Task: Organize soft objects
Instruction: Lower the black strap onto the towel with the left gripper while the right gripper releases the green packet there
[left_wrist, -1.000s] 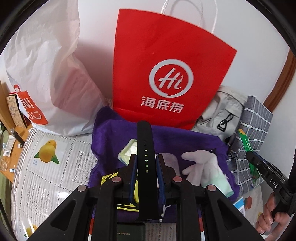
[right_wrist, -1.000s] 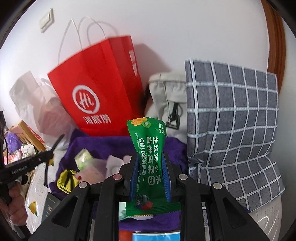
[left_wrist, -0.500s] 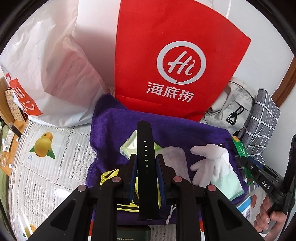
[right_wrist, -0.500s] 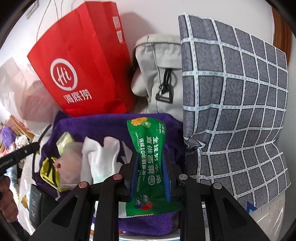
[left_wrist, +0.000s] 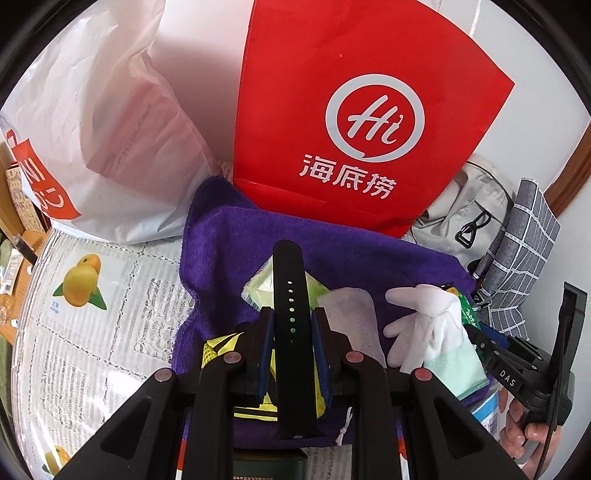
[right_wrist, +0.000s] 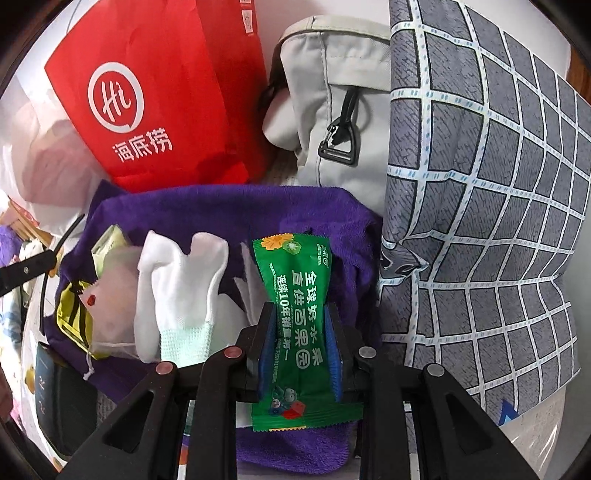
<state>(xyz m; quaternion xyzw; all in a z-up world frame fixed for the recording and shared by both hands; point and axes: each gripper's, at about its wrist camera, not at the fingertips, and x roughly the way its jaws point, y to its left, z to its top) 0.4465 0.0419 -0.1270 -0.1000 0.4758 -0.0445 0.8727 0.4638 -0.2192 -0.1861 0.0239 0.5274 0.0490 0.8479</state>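
Left claw (left_wrist: 291, 325), bottom centre of the left wrist view, clamped on one black watch strap (left_wrist: 290, 295) with a row of small holes, standing upright between the blue pads. Right claw (right_wrist: 299, 332), bottom centre of the right wrist view, clamped on one green snack packet (right_wrist: 295, 295) printed with white Chinese characters and fruit pictures at its top. Beneath both, one purple towel (left_wrist: 229, 236) spread across the middle of each frame, carrying one white glove (right_wrist: 177, 280) with a pale green cuff, one yellow-and-black pouch (right_wrist: 72, 317), one pale green packet (left_wrist: 258, 288). Behind, upper centre, one red paper bag (left_wrist: 351, 103) with a white "Hi" logo and Chinese lettering. Upper left, one white plastic bag (left_wrist: 110, 110). Far right, one grey checked cushion (right_wrist: 480, 184) beside one beige backpack (right_wrist: 332, 103). Lower left, tabletop cover (left_wrist: 74, 295) printed with yellow fruit.
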